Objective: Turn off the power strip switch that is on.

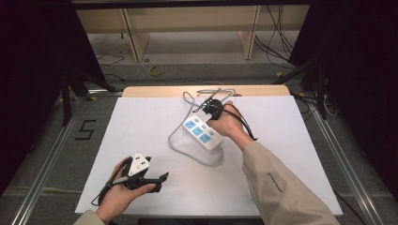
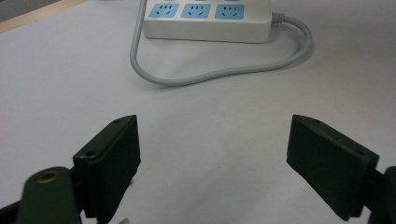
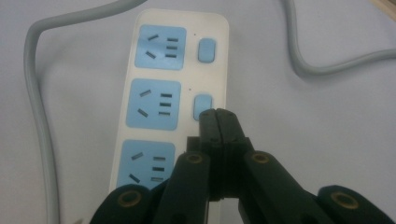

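White tabletop point(image 1: 141, 122) carries the power strip point(image 1: 202, 133) at centre, long axis running 11 to 5 o'clock. Right gripper point(image 3: 218, 114), jaws pressed together, tips over its middle switch point(image 3: 202, 103), resolved in the right gripper view. Left gripper point(image 1: 164, 177) rests spread at 7 o'clock.

The power strip point(image 1: 202, 132) lies mid-table point(image 1: 291, 154), its cord point(image 1: 176, 140) looping along its left.

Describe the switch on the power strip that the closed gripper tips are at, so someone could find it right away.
On the white table lies a white power strip with three blue sockets in a row, each with a small blue switch beside it. The one meant is the middle switch, next to the middle socket; the shut right gripper has its tips at that switch's lower edge.
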Tool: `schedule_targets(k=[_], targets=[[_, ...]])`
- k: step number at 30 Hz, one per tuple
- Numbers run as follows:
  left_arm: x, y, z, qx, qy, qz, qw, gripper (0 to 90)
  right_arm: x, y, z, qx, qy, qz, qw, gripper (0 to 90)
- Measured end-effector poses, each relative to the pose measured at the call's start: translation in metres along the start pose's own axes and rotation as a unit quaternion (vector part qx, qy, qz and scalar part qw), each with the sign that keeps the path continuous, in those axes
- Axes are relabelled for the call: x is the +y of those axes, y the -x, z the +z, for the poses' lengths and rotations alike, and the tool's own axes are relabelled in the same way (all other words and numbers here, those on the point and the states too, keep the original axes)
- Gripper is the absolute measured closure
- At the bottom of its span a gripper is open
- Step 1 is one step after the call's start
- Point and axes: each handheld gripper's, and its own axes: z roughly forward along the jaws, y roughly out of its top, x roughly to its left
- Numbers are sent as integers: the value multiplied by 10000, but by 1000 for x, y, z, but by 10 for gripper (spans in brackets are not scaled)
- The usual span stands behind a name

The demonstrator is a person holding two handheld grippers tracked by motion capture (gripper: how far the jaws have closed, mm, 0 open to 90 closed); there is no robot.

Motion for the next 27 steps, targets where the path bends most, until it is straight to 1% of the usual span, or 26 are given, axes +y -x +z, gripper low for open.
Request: schedule_targets(k=[12, 17, 18, 20, 21, 24, 27], targets=[[0, 0, 0, 17, -5, -27, 10000, 170, -21, 4, -13, 92, 280, 42, 9996, 900], [0, 0, 0, 22, -7, -26, 10000, 170, -27, 5, -17, 109, 376, 34, 9992, 900], [0, 0, 0, 22, -7, -27, 10000, 170, -28, 4, -18, 129, 383, 67, 9992, 900], [-1, 0, 0, 23, -9, -37, 10000, 170, -30, 5, -20, 122, 449, -1, 9989, 900], [-1, -1, 0, 27, -11, -30, 10000, 170, -31, 4, -22, 122, 447, 40, 9989, 900], [-1, -1, -1, 32, -17, -33, 10000, 170, -37, 4, -26, 128, 551, -25, 9984, 900], [-1, -1, 0, 28, -20, -34, 10000, 170, -40, 3, -29, 150, 587, -5, 9982, 900]])
